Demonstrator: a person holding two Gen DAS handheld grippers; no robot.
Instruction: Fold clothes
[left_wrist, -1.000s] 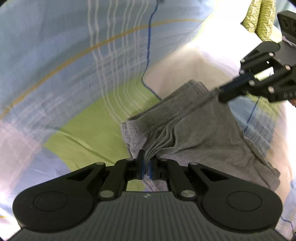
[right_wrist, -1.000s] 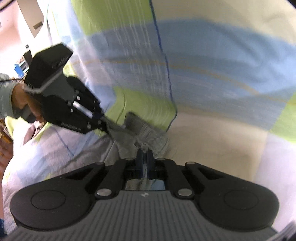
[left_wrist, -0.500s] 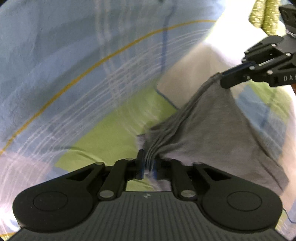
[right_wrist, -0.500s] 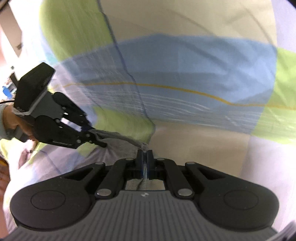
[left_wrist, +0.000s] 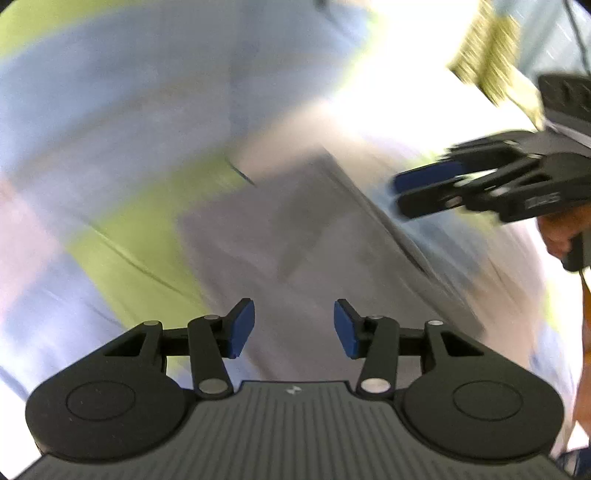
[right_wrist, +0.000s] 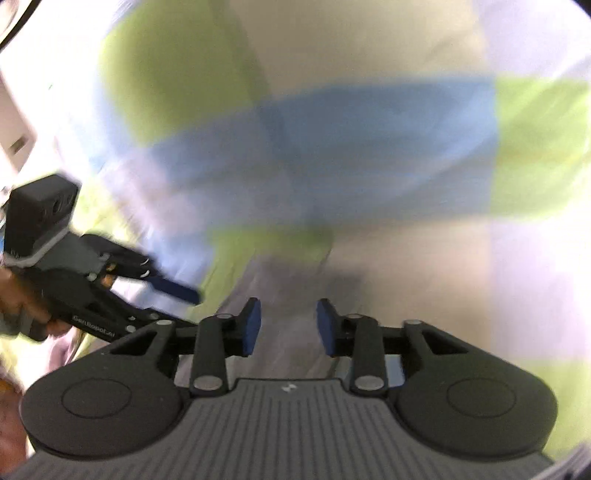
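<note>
A grey garment lies spread on the checked bedsheet, blurred by motion. My left gripper hangs open just above its near part, with nothing between the blue pads. In the right wrist view the same grey garment shows beyond my right gripper, which is open and holds nothing. The right gripper also appears at the right of the left wrist view, open, beside the garment's far edge. The left gripper shows at the left of the right wrist view.
The bedsheet has blue, green, cream and white blocks and fills both views. A yellow-green patterned cloth lies at the top right. A person's hand holds the right gripper's handle.
Both grippers were shut on the grey garment and holding it stretched up between them. Now both have opened, let it go, and the garment lies on the sheet.
</note>
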